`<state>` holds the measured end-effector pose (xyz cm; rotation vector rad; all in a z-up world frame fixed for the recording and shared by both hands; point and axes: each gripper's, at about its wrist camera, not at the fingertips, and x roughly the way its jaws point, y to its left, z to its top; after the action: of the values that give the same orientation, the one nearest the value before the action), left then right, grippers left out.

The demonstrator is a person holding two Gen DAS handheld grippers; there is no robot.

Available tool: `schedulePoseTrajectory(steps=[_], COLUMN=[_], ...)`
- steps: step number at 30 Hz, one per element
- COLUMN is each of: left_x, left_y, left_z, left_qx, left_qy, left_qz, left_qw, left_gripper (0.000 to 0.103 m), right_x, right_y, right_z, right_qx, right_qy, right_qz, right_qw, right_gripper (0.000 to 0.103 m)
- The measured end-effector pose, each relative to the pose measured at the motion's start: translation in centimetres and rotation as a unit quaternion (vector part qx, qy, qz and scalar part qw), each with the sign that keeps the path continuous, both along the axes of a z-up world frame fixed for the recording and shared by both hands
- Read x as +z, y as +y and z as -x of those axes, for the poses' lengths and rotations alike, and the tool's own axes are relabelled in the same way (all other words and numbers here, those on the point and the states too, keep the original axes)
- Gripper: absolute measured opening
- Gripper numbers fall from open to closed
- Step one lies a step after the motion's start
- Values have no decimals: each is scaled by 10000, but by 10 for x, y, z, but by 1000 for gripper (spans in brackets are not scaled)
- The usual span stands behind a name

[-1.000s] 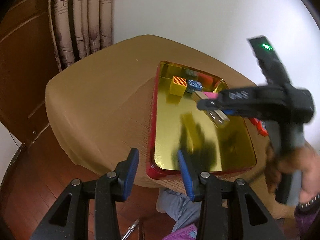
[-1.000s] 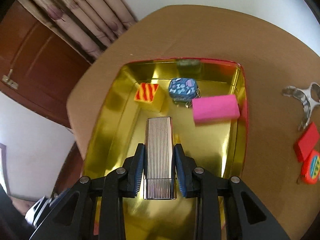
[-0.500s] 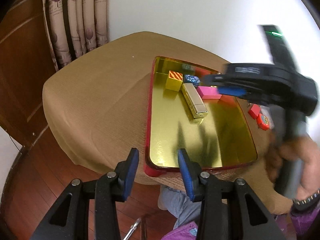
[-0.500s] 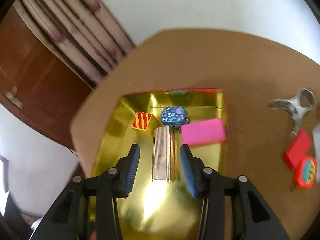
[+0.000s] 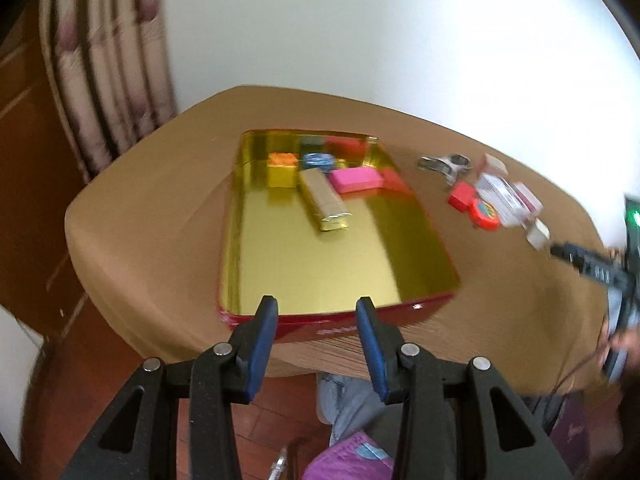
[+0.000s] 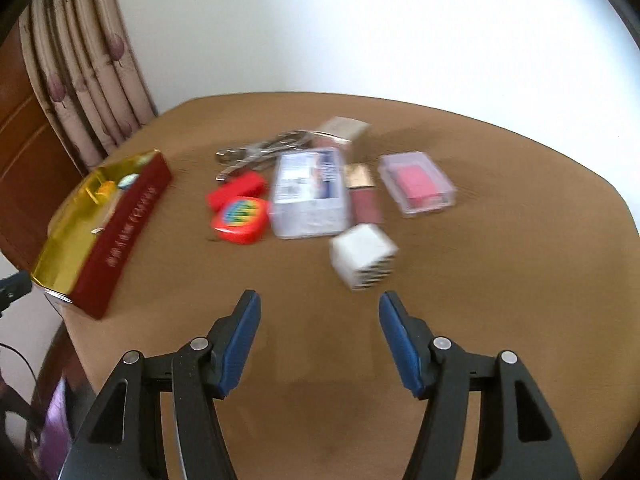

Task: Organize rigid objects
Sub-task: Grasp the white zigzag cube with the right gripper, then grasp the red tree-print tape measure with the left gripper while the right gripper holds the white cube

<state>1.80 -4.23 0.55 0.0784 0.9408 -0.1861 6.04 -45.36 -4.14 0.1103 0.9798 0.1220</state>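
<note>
A gold tray with red walls (image 5: 400,264) lies on the tan table; it also shows at the left of the right wrist view (image 6: 124,236). In it lie a ribbed silver bar (image 5: 324,200), a pink block (image 5: 356,180), a yellow cube with an orange top (image 5: 282,168) and a small blue item (image 5: 318,160). My left gripper (image 5: 316,316) is open and empty at the tray's near wall. My right gripper (image 6: 318,312) is wide open and empty above the table, short of a white cube (image 6: 362,256).
Loose items lie right of the tray: a red block (image 6: 236,190), a red round case (image 6: 240,218), a clear box (image 6: 308,194), metal tongs (image 6: 260,152), a clear case with a pink insert (image 6: 416,182) and a lip-gloss tube (image 6: 362,198). A curtain (image 6: 80,76) hangs at the back left.
My right gripper let go of the silver bar in the tray, opened wide and swung right to the loose items. The left gripper has come closer to the tray's near wall.
</note>
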Motion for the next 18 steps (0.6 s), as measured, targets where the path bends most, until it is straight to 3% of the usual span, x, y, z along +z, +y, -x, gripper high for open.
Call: schedulePoseTrajectory(steps=[4, 10, 13, 14, 15, 18], left_x=[6, 12, 11, 10, 8, 6], left_y=[-30, -73, -91, -97, -102, -114], left_z=[13, 15, 12, 10, 8, 2], left_qx=[-381, -831, -941, -998, -1030, -1087], left_qy=[-153, -30, -11, 9, 24, 98], left_qz=[-301, -284, -369, -382, -369, -310], left_qw=[9987, 9961, 9949, 9943, 9940, 9935], left_gripper=[41, 41, 41, 41, 41, 41], right_x=[-5, -14, -21, -24, -28, -28], right_y=[-17, -29, -25, -26, -25, -22], right_z=[-23, -44, -54, -56, -59, -57], right_qx=[267, 685, 898, 952, 1010, 1064], right_qy=[70, 206, 317, 373, 465, 395], right_qz=[131, 230, 310, 277, 281, 356], right_qw=[9995, 9972, 9950, 9944, 9934, 9929], right_gripper=[59, 55, 46, 34, 30, 29])
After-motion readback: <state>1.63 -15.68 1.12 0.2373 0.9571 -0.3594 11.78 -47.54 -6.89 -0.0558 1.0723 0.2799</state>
